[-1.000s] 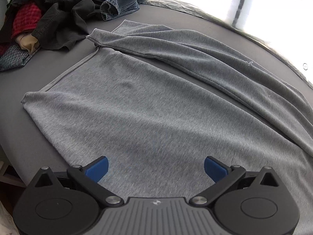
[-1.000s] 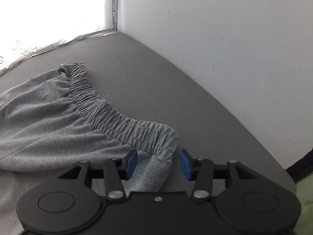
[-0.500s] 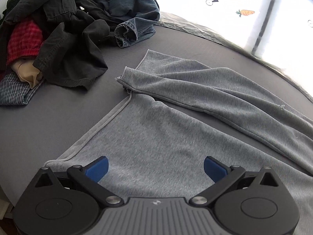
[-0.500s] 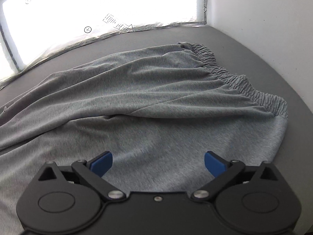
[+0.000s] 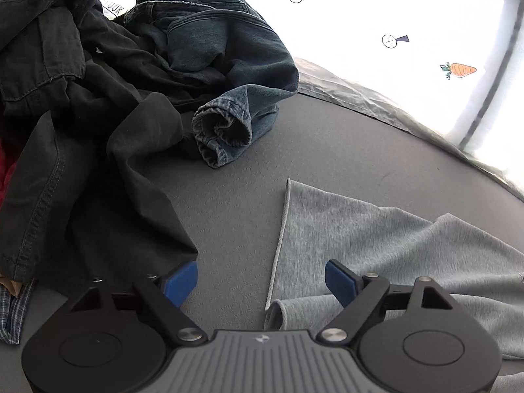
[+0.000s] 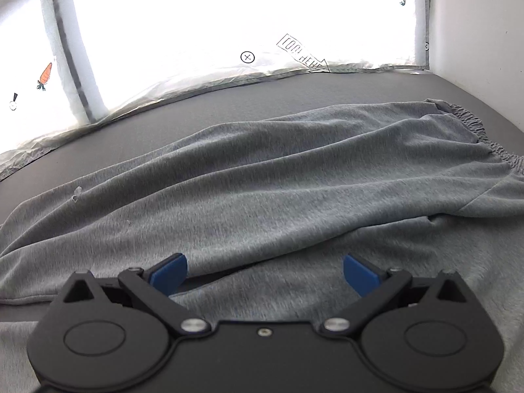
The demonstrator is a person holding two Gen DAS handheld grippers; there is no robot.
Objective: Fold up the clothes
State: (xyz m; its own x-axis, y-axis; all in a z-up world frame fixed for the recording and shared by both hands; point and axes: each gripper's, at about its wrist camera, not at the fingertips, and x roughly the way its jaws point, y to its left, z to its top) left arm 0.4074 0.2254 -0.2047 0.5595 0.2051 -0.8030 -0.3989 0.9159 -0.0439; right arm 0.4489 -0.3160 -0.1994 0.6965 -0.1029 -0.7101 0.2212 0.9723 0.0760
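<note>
Grey sweatpants (image 6: 262, 196) lie spread on the dark grey surface, their elastic waistband (image 6: 471, 124) at the far right in the right wrist view. The leg hem end (image 5: 344, 229) shows in the left wrist view. My left gripper (image 5: 262, 281) is open and empty, low over the hem corner, with its right finger over the cloth and its left finger over bare surface. My right gripper (image 6: 265, 273) is open and empty, above the middle of the pants where one leg overlaps the other.
A pile of unfolded clothes sits at the left in the left wrist view: dark jeans (image 5: 222, 65), a black garment (image 5: 82, 147), and a bit of red and checked fabric. A bright window with stickers (image 6: 229, 16) runs along the far edge. A white wall (image 6: 484, 16) stands at the right.
My left gripper moved along the leg to the hem end, close to the clothes pile. My right gripper let go of the waistband, opened and moved left over the middle of the pants.
</note>
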